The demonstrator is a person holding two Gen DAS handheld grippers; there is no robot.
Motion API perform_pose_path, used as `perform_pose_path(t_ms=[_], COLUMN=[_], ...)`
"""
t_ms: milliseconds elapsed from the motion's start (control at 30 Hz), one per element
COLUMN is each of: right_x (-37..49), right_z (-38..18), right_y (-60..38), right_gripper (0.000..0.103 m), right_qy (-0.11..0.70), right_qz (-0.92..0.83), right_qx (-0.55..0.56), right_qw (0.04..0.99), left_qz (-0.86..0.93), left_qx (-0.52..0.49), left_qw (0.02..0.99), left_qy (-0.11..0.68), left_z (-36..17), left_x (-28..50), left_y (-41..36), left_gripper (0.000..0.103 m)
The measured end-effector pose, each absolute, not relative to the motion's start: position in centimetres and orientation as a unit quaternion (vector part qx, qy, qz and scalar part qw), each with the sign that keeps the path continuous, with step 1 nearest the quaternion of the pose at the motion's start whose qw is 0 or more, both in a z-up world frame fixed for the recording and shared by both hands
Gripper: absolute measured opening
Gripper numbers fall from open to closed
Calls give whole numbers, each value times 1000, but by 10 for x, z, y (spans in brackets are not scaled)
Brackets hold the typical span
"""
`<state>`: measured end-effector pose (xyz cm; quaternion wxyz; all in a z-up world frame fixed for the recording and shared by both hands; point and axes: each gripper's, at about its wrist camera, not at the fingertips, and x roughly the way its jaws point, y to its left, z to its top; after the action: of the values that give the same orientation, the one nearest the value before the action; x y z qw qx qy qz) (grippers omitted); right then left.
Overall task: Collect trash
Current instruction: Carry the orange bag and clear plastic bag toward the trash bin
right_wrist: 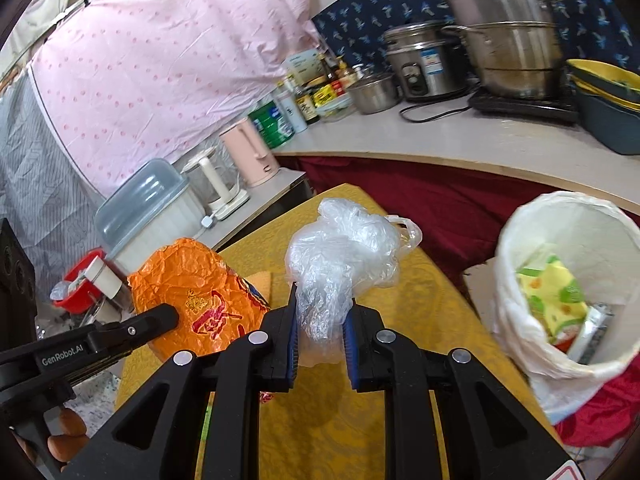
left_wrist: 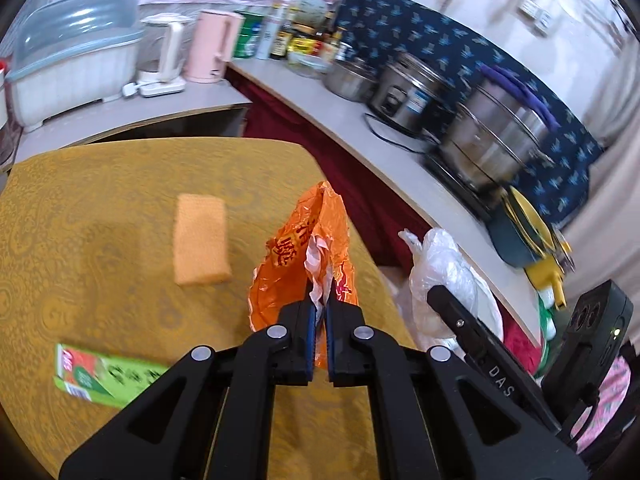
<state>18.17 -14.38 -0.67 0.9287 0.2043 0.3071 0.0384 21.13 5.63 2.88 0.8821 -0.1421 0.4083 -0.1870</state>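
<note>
My left gripper [left_wrist: 320,306] is shut on a crumpled orange wrapper [left_wrist: 288,256], which hangs lifted above the yellow table [left_wrist: 100,220]. The same orange wrapper [right_wrist: 192,280] shows at the left of the right wrist view. My right gripper [right_wrist: 322,316] is shut on a bunched clear plastic bag [right_wrist: 344,252], also held off the table; that clear bag [left_wrist: 440,264] appears to the right in the left wrist view. A white-lined trash bin [right_wrist: 592,240] stands right of the table and holds a yellow-green packet [right_wrist: 554,292]. A green packet [left_wrist: 100,376] lies on the table at the near left.
An orange sponge [left_wrist: 202,240] lies mid-table. A grey counter [left_wrist: 400,160] wraps behind and to the right, carrying steel pots [left_wrist: 496,144], a rice cooker [left_wrist: 408,92], bottles, a pink kettle [left_wrist: 212,46] and a lidded dish box [left_wrist: 72,64]. A red cloth hangs below the counter.
</note>
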Motion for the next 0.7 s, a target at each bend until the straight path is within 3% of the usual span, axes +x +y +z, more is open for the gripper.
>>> perform_pose_path(t_ms=[700], right_x=[82], right_z=[-17], right_y=[-252], right_gripper=[18], right_qy=[284], right_qz=[-54], right_qx=[241], right_qw=[926], left_qz=[-269], left_qx=[-64], left_qw=[866], left_qy=[416], left_z=[24], left_x=[150], left_y=[-60], left_gripper=[3])
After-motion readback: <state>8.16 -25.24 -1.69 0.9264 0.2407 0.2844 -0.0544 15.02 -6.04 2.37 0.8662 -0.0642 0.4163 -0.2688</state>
